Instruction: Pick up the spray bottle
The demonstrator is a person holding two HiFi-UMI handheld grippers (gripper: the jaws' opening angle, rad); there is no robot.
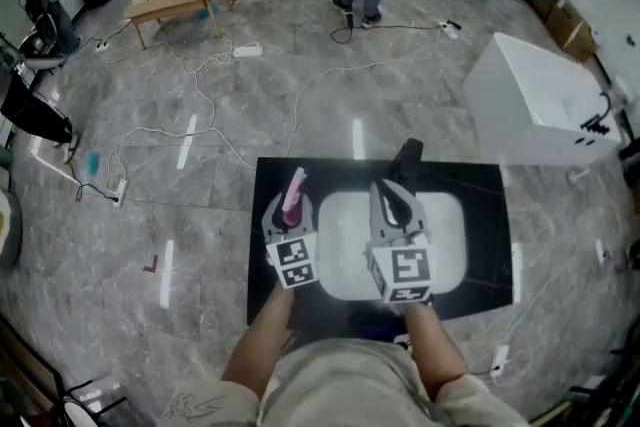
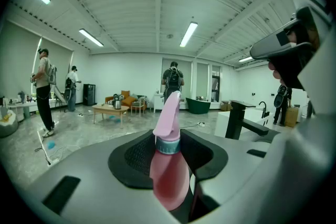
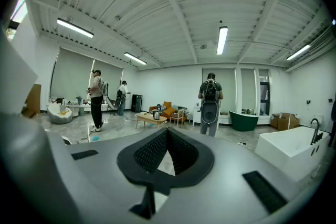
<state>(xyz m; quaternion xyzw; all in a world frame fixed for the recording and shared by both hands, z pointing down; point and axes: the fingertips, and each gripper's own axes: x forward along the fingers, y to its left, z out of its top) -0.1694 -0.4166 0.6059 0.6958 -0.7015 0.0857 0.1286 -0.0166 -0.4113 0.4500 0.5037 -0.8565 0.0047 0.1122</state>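
A person stands at a black countertop [image 1: 482, 215] with a white basin [image 1: 338, 260] sunk into it, holding a two-jaw gripper in each hand. The pink spray bottle [image 2: 169, 170] stands upright at the left rim of the basin, on the person's left, directly between the jaws of the left gripper [image 1: 289, 209]. Those jaws sit partway closed around the bottle's body, just below its grey collar and pale pink nozzle. Both pads look to be against its sides, though a thin pale sliver shows low down by the right pad, so the hold may not be fully firm. The right gripper [image 1: 392, 200] hangs over the basin, near a dark tap [image 1: 407, 155], with its fingertips drawn together and nothing between them. From where I stand the reach and the closing around the bottle appear done. I cannot tell whether the bottle's base has left the counter; it seems not yet raised. What looks left is the lift itself. Behind, other people stand about a large room with cables trailing over the grey floor [image 1: 300, 85].
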